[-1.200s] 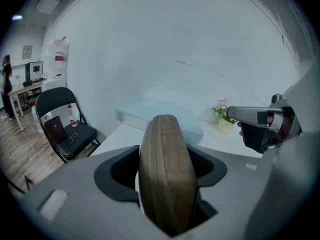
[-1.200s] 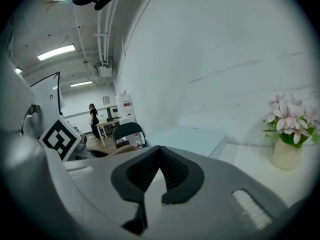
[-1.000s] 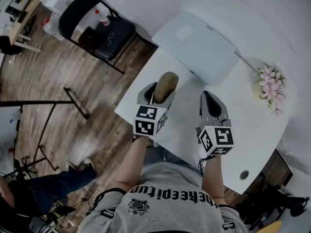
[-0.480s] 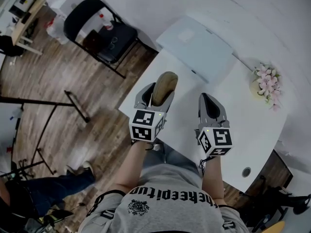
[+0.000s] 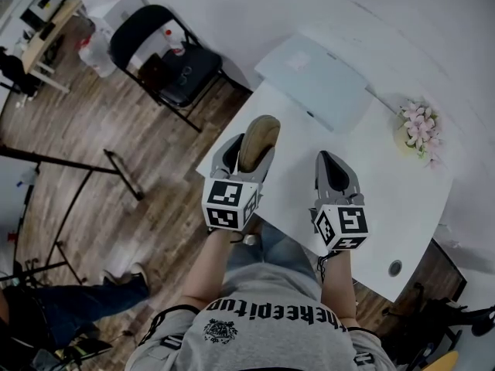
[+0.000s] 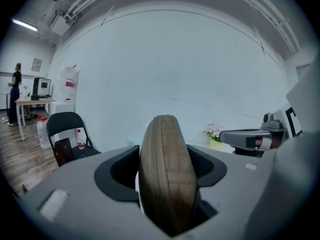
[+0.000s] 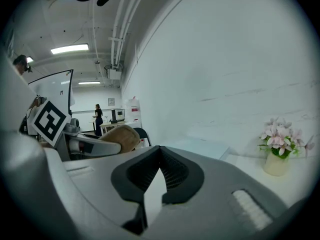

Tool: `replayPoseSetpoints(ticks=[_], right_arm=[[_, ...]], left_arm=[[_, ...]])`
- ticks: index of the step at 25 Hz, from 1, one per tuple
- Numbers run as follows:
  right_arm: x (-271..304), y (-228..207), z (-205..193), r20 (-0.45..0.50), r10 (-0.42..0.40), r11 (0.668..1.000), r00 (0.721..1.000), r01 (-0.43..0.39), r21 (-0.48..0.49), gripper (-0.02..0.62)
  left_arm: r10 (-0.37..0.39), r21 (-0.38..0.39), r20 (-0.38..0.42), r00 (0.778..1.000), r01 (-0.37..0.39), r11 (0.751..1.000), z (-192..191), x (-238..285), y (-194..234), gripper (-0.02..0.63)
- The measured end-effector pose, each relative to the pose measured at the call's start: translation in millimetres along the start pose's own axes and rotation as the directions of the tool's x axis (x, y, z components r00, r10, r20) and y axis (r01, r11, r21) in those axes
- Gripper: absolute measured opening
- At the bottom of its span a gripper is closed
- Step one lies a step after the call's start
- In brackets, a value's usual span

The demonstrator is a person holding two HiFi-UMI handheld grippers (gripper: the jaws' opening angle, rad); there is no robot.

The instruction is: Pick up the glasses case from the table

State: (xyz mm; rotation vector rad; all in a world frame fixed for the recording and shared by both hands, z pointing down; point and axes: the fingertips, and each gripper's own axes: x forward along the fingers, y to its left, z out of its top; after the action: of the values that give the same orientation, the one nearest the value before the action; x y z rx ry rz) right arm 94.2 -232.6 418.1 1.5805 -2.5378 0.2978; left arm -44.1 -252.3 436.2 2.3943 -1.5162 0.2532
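Gripping the glasses case (image 5: 261,132) is my left gripper (image 5: 247,159): its two jaws stand apart by the thickness of the case and press on both flat sides. In the left gripper view the case (image 6: 166,174) fills the gap between the jaws. It stands on its edge, with its rounded end pointing away from me. The case is tan, oval and ribbed around its seam.

In the head view the case lies over the near left corner of the white table (image 5: 387,199). It appears to be lifted clear of the tabletop, but the steep angle gives no firm reading of height.

My right gripper (image 5: 334,173) is just beside the left one, over the near edge of the table. In the right gripper view its jaws (image 7: 159,170) are closed, with only a thin sliver of light between them, and they hold nothing. That view also shows the case at the left, between the left gripper's jaws.

A flat pale slab (image 5: 313,82), possibly a closed laptop, lies at the far end of the table. A pot of pink flowers (image 5: 418,126) stands at the far right, well apart from both grippers. A black folding chair (image 5: 166,60) stands on the wooden floor (image 5: 93,145) to the left of the table.
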Motion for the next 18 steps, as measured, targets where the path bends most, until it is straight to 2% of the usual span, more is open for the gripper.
replayPoseSetpoints(ticks=[18], right_arm=[[-39.9, 54.5, 18.4, 0.066, -0.018, 0.998, 0.998, 0.022, -0.055, 0.002]], left_arm=[[0.003, -0.016, 0.144, 0.99, 0.0, 1.0, 23.5, -76.3, 10.3, 0.302]])
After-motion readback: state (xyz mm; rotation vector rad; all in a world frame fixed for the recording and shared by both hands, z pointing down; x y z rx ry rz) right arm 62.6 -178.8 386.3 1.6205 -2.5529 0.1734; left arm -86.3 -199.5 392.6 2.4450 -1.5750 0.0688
